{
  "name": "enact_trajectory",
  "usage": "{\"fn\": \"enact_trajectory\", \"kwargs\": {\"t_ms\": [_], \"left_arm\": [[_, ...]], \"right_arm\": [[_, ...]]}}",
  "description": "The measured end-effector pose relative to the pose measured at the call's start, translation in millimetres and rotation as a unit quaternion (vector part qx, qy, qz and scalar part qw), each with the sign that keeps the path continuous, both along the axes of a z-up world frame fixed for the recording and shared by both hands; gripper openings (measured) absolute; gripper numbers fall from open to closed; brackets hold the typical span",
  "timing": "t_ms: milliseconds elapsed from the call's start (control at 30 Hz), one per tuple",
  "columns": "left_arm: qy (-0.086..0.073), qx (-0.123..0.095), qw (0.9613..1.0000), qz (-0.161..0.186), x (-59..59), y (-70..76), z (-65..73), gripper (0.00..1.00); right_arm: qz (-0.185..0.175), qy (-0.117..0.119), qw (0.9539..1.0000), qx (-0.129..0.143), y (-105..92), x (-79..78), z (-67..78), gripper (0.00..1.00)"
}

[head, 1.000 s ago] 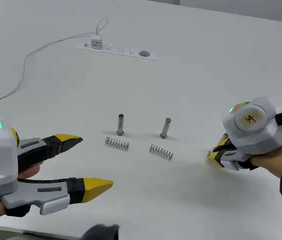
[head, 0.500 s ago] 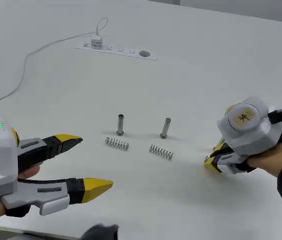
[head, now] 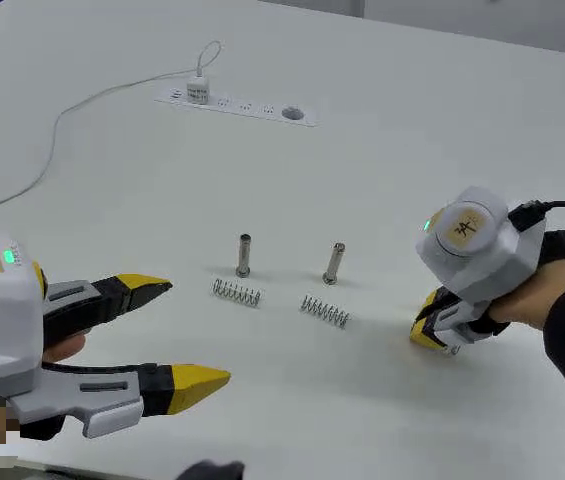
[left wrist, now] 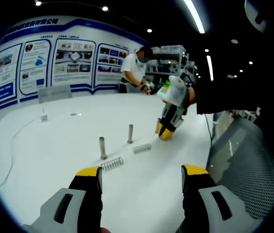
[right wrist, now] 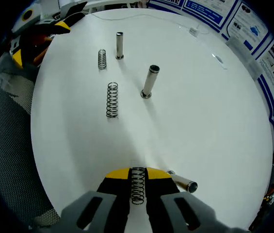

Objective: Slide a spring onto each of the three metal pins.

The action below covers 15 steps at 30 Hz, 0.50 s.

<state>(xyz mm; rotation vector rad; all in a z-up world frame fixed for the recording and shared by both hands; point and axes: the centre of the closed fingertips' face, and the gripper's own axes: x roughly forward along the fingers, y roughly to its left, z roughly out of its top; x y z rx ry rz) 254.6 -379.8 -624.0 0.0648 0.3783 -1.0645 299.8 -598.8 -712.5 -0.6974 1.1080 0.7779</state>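
Two metal pins stand upright on the white table, one on the left and one on the right. A loose spring lies in front of each, left spring and right spring. My right gripper points down at the table, shut on a third spring. A third pin lies tilted right beside its jaws. My left gripper hovers open at the near left, holding nothing. In the left gripper view the pins and a spring lie ahead of the open jaws.
A white power strip with a plug and a cable lies at the far side of the table. A person stands beyond the table. The table's edge and a mesh surface are on the right of the left gripper view.
My right gripper has leaned and shifted a little to the left, toward the springs, still low on the table. The left gripper has hardly moved.
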Motion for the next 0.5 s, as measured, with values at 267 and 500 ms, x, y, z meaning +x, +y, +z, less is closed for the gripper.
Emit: {"fn": "enact_trajectory", "kwargs": {"t_ms": [267, 500], "left_arm": [[-0.003, 0.004, 1.0, -0.007, -1.2, -1.8, -0.1, 0.68], [-0.001, 0.008, 0.9999, -0.015, -3.0, -4.1, -2.4, 0.68]], "right_arm": [[-0.015, -0.02, 0.9996, 0.015, 0.7, -5.9, 6.5, 0.12], [-0.045, -0.054, 0.9962, 0.052, 0.5, -3.4, 25.3, 0.12]]}}
